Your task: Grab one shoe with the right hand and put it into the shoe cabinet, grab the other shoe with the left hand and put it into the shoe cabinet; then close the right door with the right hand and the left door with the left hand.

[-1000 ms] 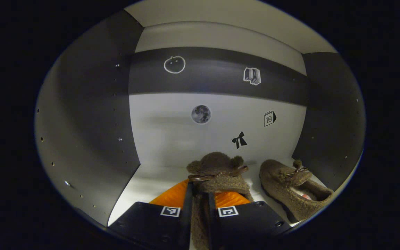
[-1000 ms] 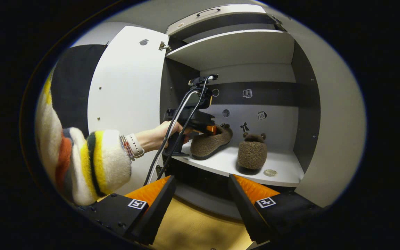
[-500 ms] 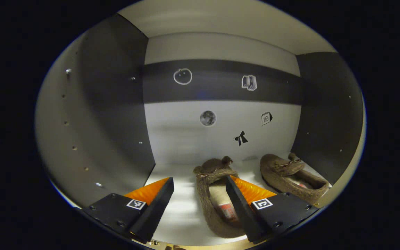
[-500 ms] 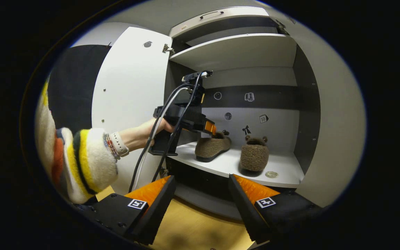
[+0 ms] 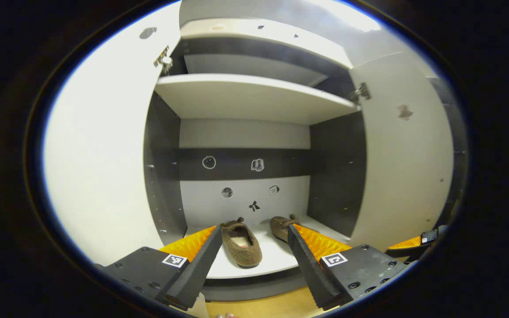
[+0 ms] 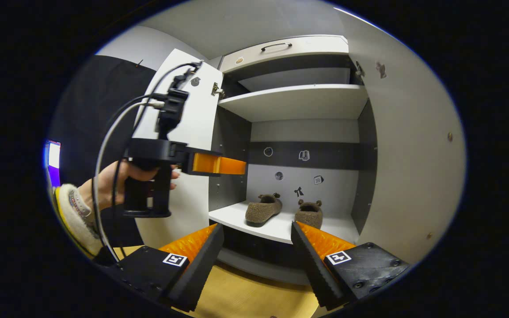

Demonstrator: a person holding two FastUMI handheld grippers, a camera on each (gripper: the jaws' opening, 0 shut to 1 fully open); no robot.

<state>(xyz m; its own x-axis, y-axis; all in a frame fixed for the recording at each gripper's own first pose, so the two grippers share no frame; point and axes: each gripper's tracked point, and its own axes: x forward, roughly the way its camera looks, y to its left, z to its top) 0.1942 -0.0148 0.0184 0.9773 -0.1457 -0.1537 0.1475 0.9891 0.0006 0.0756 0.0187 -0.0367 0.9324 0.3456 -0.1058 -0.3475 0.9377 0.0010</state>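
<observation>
both shoes (image 5: 241,242) on cabinet shelf (image 5: 276,258), doors (image 5: 104,145) open, tools (image 6: 254,260) empty

Both shoes (image 5: 241,245) (image 6: 309,213) on my shelf (image 6: 276,225) look like nubbly, fleecy cloth, matt and rough. The shelf and doors (image 5: 104,154) (image 6: 413,168) are smooth, matt board, the left door's hinge (image 5: 162,57) shiny metal. The floor (image 6: 245,300) shows a wood-like grain. My right hand-held gripper (image 6: 254,260) has ridged pads (image 6: 325,243) and matt, plastic-looking bodies. My sleeve (image 6: 71,216) is fluffy cloth.
</observation>
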